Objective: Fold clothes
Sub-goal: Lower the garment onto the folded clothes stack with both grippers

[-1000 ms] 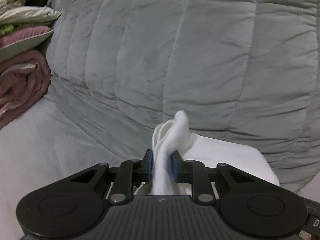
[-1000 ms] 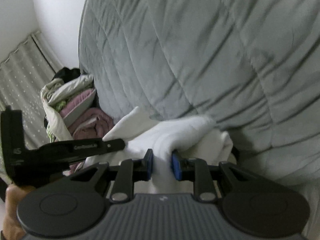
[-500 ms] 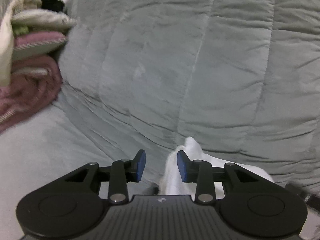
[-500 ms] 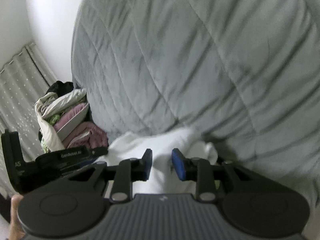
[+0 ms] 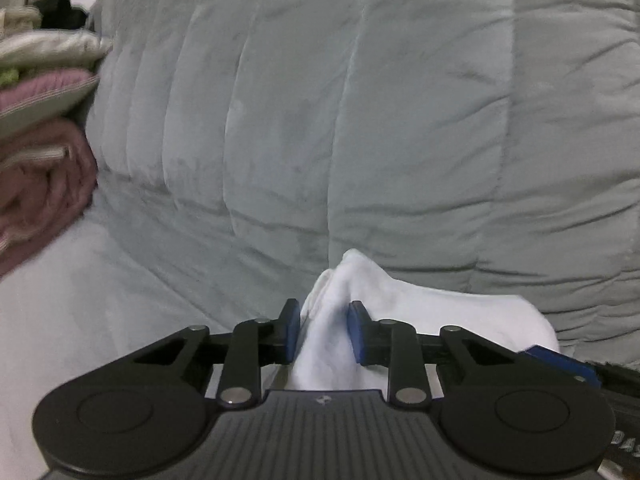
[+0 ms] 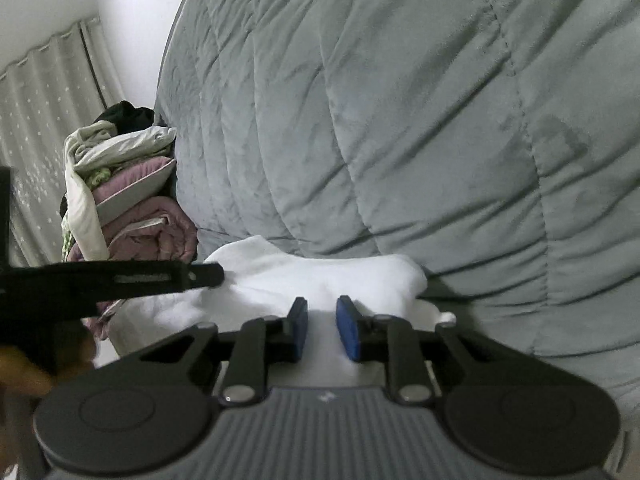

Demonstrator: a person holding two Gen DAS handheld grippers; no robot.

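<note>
Two wrist views of a white garment (image 5: 420, 308) lying on the grey quilted sofa (image 5: 360, 120), against the foot of its backrest.

Left wrist view: the left hand-held gripper (image 5: 323, 330) is closing its jaws on a raised ridge of the white cloth. Half a second earlier those jaws stood wide apart, with the cloth only beside the right-hand pad; a second ago they pinched a similar upright fold. The cloth now fills the gap between the blue pads (image 5: 292, 330) and touches both, so the grip appears retaken at a fresh point.

Right wrist view: the right hand-held gripper (image 6: 322, 328) has its jaws narrowing as well, with white cloth between the pads (image 6: 347, 328). The gap is somewhat tighter than half a second ago. Whether the pads press firmly cannot be told, since the cloth is featureless here. The other tool's black body (image 6: 120, 280) crosses the left of this view, just beside the garment's far edge.

Interpretation: both tools have let go briefly and re-pinched, which suggests one fold is laid and the next lift is being prepared. The garment looks already doubled into a compact bundle.

A stack of folded clothes (image 6: 128, 200) stands at the sofa's far end, well apart from the work.
</note>
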